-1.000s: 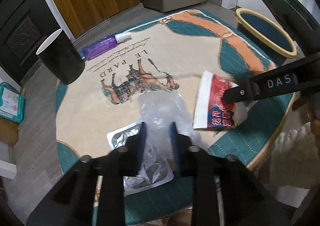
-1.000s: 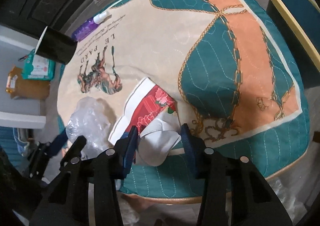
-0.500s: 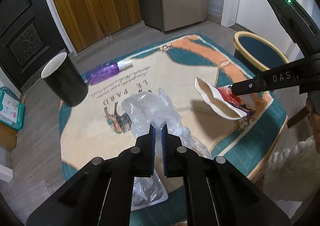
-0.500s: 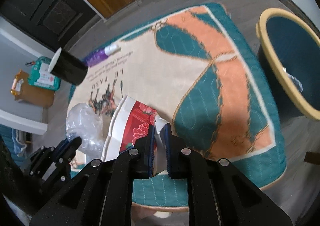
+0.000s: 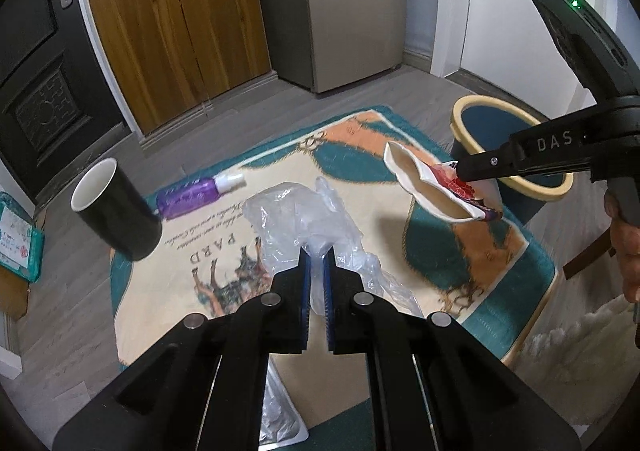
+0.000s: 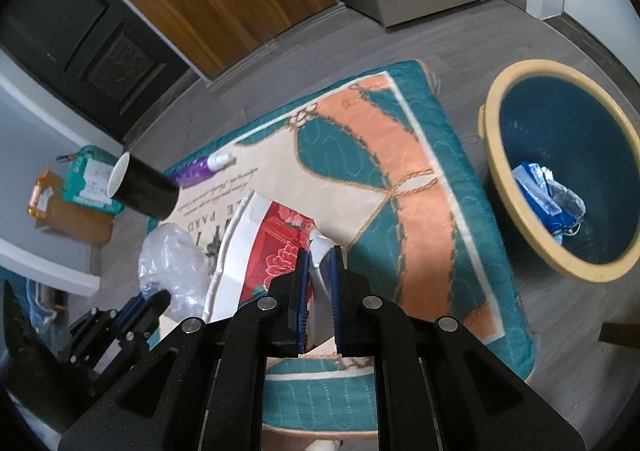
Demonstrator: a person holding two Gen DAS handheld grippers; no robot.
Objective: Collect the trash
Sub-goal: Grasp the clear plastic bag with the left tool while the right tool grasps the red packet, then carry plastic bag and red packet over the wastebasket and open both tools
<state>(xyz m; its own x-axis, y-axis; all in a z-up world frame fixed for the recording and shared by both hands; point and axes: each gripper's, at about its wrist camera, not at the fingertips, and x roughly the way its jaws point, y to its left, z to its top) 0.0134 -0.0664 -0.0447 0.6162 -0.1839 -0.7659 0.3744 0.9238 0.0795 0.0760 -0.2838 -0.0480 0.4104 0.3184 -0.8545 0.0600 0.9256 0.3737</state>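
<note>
My left gripper (image 5: 316, 255) is shut on a crumpled clear plastic bag (image 5: 296, 215) and holds it above the table; the bag also shows in the right wrist view (image 6: 172, 259). My right gripper (image 6: 318, 255) is shut on a red and white paper bag (image 6: 264, 251), lifted off the table; it hangs from that gripper in the left wrist view (image 5: 432, 187). A blue trash bin with a yellow rim (image 6: 556, 251) stands on the floor right of the table and holds some trash. A silver foil wrapper (image 5: 276, 411) lies on the table under my left gripper.
A black cup (image 5: 120, 211) and a purple bottle (image 5: 192, 195) sit at the table's far left on the patterned cloth (image 5: 440, 259). Wooden doors (image 5: 180, 19) and a grey cabinet stand behind. A box and green packet (image 6: 88, 183) lie on the floor at left.
Both grippers closed on their items and lifted them off the table. The right gripper has moved up and toward the bin with the paper bag.
</note>
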